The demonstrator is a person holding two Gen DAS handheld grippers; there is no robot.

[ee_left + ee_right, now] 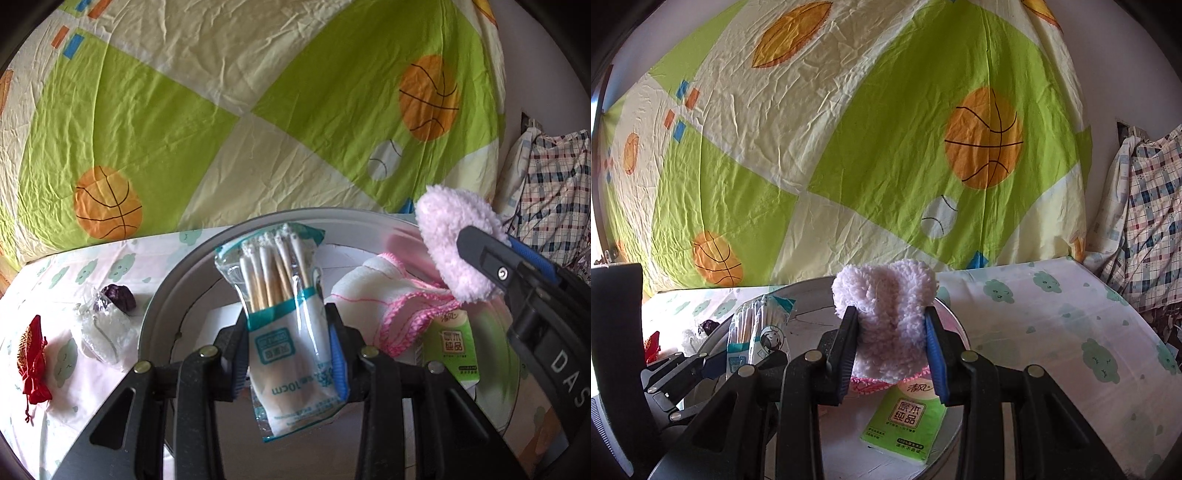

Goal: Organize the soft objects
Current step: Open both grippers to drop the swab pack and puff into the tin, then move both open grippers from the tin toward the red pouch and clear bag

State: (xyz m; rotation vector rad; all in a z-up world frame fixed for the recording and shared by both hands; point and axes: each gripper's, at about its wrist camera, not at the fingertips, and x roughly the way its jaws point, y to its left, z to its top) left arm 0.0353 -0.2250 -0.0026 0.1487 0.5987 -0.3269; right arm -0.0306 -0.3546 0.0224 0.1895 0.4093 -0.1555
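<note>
My left gripper [288,321] is shut on a clear pack of cotton swabs [280,280], held upright over a round metal tray [162,295]. In the tray lie a white cloth with pink edging [373,291] and a green tissue pack [450,343]. At the right, my right gripper [487,236] holds a fluffy pale-pink pad [447,229]. In the right wrist view the right gripper [890,317] is shut on that fluffy pad [886,295] above the tissue pack [901,417]. The swab pack [750,332] and left gripper [713,365] are at the left.
A red drawstring pouch [33,354] and a clear bag with a purple lump [107,317] lie on the cloud-print tablecloth [1052,325] left of the tray. A green basketball-print sheet [871,147] hangs behind. A plaid cloth [1152,221] is piled at the right.
</note>
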